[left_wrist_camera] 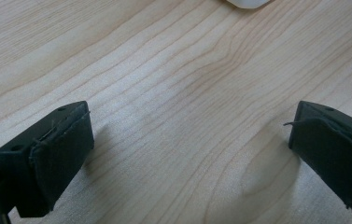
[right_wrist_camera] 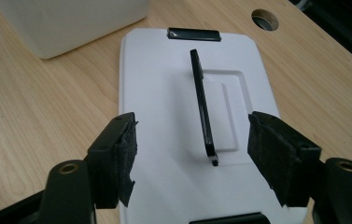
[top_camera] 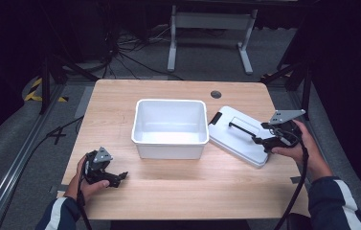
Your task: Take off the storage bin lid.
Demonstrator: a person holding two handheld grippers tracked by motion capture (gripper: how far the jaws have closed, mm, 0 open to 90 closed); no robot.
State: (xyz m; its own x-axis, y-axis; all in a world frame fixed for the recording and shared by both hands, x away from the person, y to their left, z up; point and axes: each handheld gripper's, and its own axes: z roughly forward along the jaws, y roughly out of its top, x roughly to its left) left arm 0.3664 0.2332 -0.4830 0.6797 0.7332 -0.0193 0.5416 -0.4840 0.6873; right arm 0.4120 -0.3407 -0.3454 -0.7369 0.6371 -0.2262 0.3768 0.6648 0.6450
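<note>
Lid handle (right_wrist_camera: pixel 203 105) between right jaws

white open bin (top_camera: pixel 169 127) upright mid-table, its white lid (top_camera: pixel 238 136) with raised black handle (right_wrist_camera: pixel 203 106) flat just beside it

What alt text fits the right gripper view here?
The right gripper, jaws open, straddles the raised black handle of a white lid lying flat on the wooden table. A white bin sits beyond.

You work in a lab-type recording bay: wooden table (top_camera: pixel 178 191), black curtained surround, floor cables (top_camera: pixel 120 52), hazard-striped tape (top_camera: pixel 34 88), grey carpet.
</note>
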